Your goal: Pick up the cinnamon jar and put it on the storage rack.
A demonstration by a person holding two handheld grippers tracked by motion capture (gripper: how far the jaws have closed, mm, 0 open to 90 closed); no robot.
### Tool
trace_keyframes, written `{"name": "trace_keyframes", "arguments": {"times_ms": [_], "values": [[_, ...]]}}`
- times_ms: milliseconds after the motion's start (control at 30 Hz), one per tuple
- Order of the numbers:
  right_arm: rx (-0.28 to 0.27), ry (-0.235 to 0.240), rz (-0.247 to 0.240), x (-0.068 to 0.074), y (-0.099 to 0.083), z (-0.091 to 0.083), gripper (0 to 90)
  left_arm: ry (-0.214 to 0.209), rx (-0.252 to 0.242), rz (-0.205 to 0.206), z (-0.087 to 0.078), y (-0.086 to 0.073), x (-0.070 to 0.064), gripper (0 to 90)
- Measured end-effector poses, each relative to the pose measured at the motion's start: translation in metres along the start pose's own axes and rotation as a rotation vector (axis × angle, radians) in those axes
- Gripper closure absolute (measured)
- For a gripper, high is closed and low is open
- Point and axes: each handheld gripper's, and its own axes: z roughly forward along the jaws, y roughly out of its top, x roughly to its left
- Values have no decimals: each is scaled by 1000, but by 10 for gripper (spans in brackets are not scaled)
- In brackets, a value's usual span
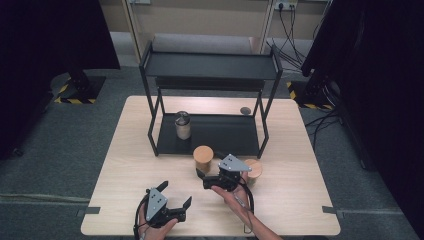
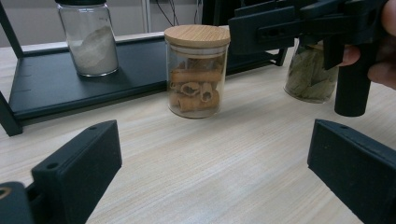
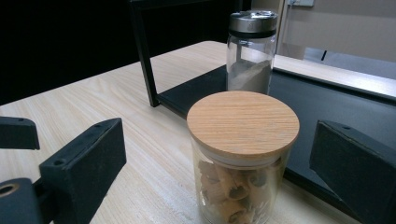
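right gripper [image 3: 219, 163] released around cinnamon jar [image 3: 240, 154]; left gripper [image 2: 210, 186] released; bay-leaf jar [image 2: 310, 74] behind

My right gripper [image 3: 219, 154] is showing matt black plastic jaws; the jar [image 3: 240, 158] between them is looking like clear, glossy glass under a smooth, pale wooden lid [image 3: 243, 122]; the shaker [image 3: 250, 51] behind is wearing a shiny metal cap; the tabletop [image 3: 93, 107] is looking like light, fine-grained wood; the shelf [image 3: 327, 100] is appearing matt black metal.
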Motion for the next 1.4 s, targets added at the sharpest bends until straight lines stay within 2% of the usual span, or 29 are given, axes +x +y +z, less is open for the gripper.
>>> {"name": "trace_keyframes", "arguments": {"times_ms": [367,767,967,1233,1400], "values": [[23,-37,-3,3,2,12,50,0,1,-1,0,0,0,25],[49,-57,12,4,2,23,60,0,2,-1,0,0,0,25],[56,-63,4,4,2,27,71,1,1,0,0,0,0,25],[65,-64,7,3,3,31,108,0,0,0,0,0,0,25],[74,-71,-9,4,4,35,147,0,1,1,0,0,0,25]]}}
